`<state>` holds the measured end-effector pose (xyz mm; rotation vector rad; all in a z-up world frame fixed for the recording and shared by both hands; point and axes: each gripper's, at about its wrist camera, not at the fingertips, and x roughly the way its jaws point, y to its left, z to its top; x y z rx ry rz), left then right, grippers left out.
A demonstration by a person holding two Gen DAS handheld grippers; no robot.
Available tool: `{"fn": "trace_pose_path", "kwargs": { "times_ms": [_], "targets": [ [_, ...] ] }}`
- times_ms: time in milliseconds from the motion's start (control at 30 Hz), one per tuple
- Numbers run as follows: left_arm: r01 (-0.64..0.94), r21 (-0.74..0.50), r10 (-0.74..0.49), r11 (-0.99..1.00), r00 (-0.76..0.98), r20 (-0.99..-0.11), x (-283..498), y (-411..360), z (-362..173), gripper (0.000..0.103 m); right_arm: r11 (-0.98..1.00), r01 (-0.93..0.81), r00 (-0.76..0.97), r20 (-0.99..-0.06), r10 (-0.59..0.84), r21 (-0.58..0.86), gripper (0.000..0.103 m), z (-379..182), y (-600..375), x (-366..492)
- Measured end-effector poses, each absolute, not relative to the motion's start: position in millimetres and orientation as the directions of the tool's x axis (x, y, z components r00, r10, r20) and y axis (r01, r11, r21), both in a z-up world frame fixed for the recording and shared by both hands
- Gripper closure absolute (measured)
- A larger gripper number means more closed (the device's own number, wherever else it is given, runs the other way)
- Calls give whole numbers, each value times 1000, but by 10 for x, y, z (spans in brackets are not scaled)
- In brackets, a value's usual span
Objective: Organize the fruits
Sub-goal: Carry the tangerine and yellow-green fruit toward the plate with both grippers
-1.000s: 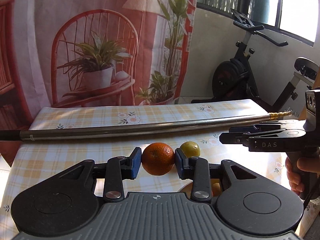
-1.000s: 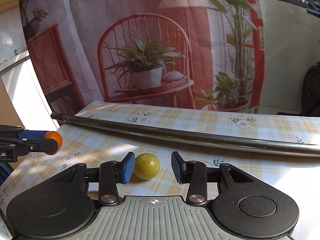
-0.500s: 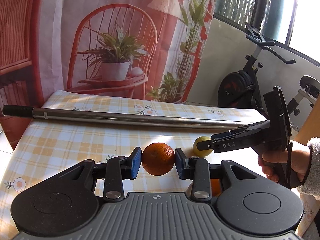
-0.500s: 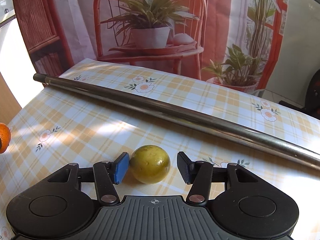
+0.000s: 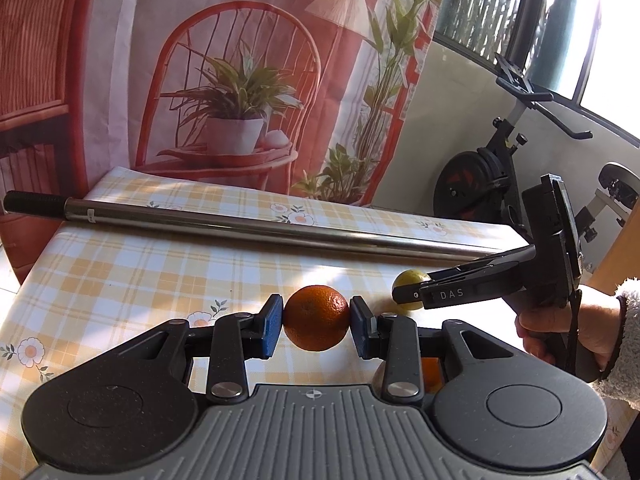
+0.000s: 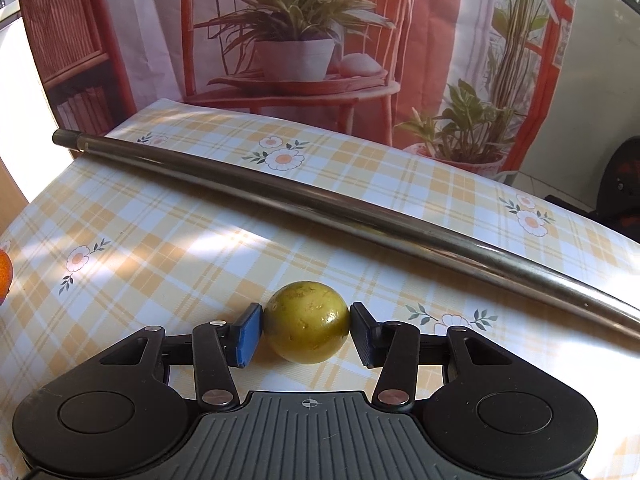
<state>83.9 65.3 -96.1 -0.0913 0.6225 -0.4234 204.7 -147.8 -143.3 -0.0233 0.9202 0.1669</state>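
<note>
My left gripper [image 5: 316, 322] is shut on an orange [image 5: 316, 317], held just above the checked tablecloth [image 5: 132, 280]. A second orange [image 5: 431, 372] peeks out below its right finger, mostly hidden. In the right wrist view a yellow-green round fruit [image 6: 306, 322] rests on the cloth, and my right gripper [image 6: 307, 330] has both pads pressed against its sides. The left wrist view shows that same gripper [image 5: 414, 292] from the side, around the yellow-green fruit [image 5: 406, 278], with a person's hand [image 5: 560, 328] on its handle. The held orange [image 6: 3, 276] shows at the left edge of the right wrist view.
A long metal pole [image 5: 280, 232] [image 6: 360, 216] lies across the far part of the table. Behind the table hangs a printed backdrop with a red chair [image 5: 236, 92]. An exercise bike [image 5: 480, 188] stands at the right, beyond the table edge.
The right gripper came lower and closer to the yellow-green fruit, and its fingers narrowed until the pads touch it. The left gripper kept hold of the orange while its view swung left.
</note>
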Motion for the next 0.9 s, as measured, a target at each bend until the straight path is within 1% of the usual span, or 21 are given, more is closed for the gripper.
{"fn": "trace_pose_path", "kwargs": {
  "times_ms": [200, 367, 467, 633, 767, 900],
  "targets": [
    [387, -211, -437, 898, 716, -544, 713, 596, -931, 65, 981, -132, 642, -742, 193, 141, 59, -1186, -1591, 1743],
    [418, -213, -463, 883, 703, -539, 544, 506, -914, 65, 970, -152, 683, -689, 243, 191, 59, -972, -1594, 1338],
    [440, -216, -482, 871, 687, -544, 420, 444, -930, 65, 965, -173, 714, -650, 261, 197, 59, -870, -1578, 1028],
    [481, -196, -498, 854, 649, -576, 231, 318, -998, 65, 960, -191, 759, -589, 278, 206, 59, -759, -1549, 524],
    [516, -183, -508, 837, 610, -607, 98, 225, -1071, 65, 960, -160, 798, -542, 262, 230, 59, -738, -1603, 174],
    [536, -161, -499, 829, 577, -647, 25, 153, -1197, 65, 959, -126, 820, -518, 244, 254, 59, -764, -1686, -90]
  ]
}}
